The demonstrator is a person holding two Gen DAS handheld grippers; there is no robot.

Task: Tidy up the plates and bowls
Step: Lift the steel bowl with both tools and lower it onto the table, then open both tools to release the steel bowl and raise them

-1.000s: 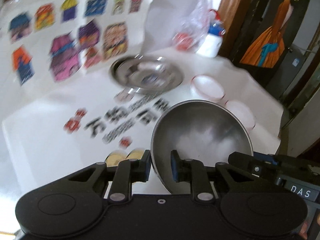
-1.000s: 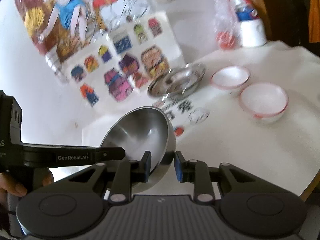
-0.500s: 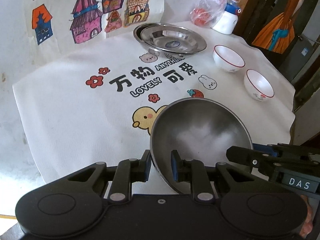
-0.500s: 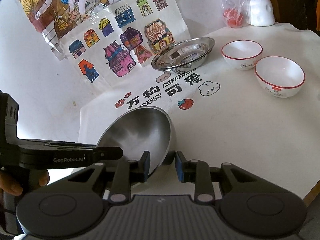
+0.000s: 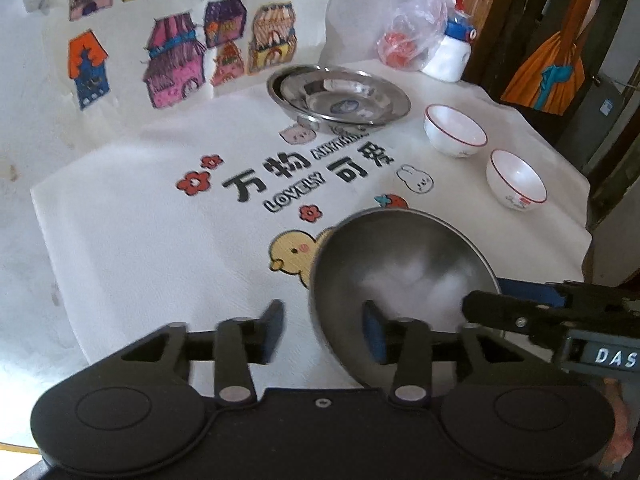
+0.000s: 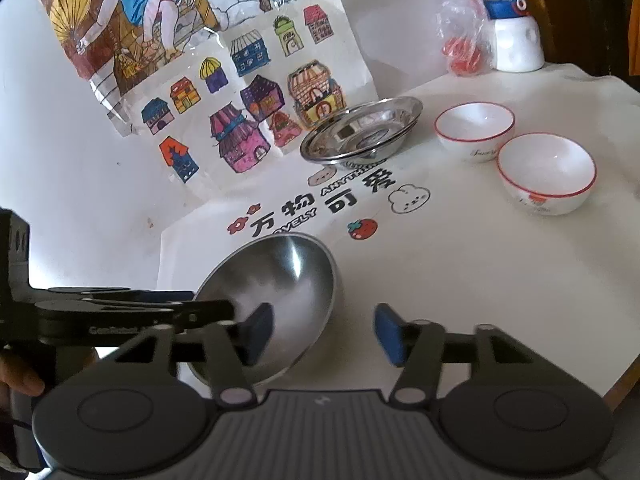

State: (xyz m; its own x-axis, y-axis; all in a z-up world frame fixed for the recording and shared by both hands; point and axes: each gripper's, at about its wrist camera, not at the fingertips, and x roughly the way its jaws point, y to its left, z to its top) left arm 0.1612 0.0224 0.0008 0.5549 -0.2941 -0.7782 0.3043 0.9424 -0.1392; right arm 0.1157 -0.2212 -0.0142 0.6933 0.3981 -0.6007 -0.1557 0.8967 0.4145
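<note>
- Steel bowl (image 5: 404, 268), one of it, sits near the front edge of the worktop (image 6: 460, 280) on the white printed cloth (image 5: 160, 240), partly over the yellow duck print.
- My left gripper (image 5: 324, 330) has its fingers spread wide, one on each side of the bowl's near rim: the right finger is inside the bowl, the left one outside over the cloth. I see neither pad pressing on the metal.
- My right gripper (image 6: 324, 336) is spread wide too, with its left finger (image 6: 256, 334) inside the bowl and its right finger over bare cloth. Nothing is held by it.
- In the right wrist view the bowl (image 6: 276, 304) looks tilted, though with the fisheye bend I cannot be sure it is not sitting flat.
- Steel plates (image 5: 340, 98): I count two, stacked at the far side of the cloth, the upper one shifted a little so the lower rim shows at the left.
- White bowls with red rims: two, side by side to the right of the plates and apart from each other, the farther one (image 5: 454, 136) nearer the plates, the nearer one (image 5: 516, 180) closer to the worktop's right edge.
- One white bottle with a blue cap (image 6: 512, 36) stands at the far corner, with one clear plastic bag (image 5: 416, 36) holding something red just beside it.
</note>
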